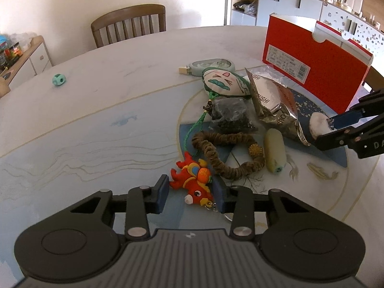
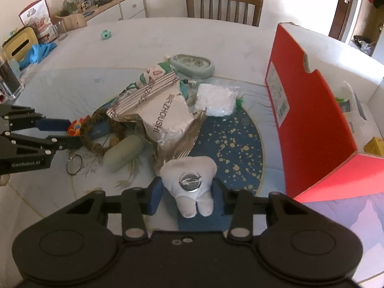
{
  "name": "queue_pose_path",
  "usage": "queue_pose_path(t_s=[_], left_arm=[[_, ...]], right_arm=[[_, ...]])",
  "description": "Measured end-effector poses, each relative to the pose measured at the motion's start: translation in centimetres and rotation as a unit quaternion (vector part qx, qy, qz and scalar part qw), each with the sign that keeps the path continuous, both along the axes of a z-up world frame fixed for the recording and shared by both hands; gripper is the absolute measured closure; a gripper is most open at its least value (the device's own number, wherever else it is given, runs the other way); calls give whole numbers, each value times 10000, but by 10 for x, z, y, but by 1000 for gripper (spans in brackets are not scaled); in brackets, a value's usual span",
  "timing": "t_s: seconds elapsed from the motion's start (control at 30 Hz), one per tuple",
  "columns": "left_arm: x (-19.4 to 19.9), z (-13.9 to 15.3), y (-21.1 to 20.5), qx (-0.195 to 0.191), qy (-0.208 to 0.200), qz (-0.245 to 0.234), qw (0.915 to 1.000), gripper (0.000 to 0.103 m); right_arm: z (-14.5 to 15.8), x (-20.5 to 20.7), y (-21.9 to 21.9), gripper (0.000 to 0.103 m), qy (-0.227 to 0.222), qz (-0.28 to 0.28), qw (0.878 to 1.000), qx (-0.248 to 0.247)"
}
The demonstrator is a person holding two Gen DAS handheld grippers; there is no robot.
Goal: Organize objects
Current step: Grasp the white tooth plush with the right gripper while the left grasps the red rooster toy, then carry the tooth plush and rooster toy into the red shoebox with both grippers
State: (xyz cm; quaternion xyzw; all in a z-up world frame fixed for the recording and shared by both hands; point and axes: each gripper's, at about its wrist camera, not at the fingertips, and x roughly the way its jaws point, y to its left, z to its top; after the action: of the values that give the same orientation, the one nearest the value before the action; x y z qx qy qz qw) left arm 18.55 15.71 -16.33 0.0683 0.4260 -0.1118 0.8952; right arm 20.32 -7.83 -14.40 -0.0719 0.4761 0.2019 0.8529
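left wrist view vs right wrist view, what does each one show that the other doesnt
Only the left wrist view shows the red fish charm whole between the left gripper's jaws, and the face-print pouch.

Only the right wrist view shows the red box's open inside holding items, the pin on the white tooth plush between the right gripper's jaws, the key ring and the yellow tissue box.

Both show the silver snack bag, braided ring, pale green roll, small teal toy and chair.
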Motion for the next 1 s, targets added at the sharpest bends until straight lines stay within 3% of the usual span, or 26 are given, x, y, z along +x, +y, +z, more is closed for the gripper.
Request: queue_pose_path(t_s=[0.47, 1.0], left_arm=[[-29, 38, 10, -248, -53, 305, 9992, 65], [-39, 105, -43, -215, -171, -127, 9995, 65]], right_arm=[[35, -28, -20, 61, -156, -104, 9994, 304], [92, -52, -54, 61, -518, -16, 9982, 310]])
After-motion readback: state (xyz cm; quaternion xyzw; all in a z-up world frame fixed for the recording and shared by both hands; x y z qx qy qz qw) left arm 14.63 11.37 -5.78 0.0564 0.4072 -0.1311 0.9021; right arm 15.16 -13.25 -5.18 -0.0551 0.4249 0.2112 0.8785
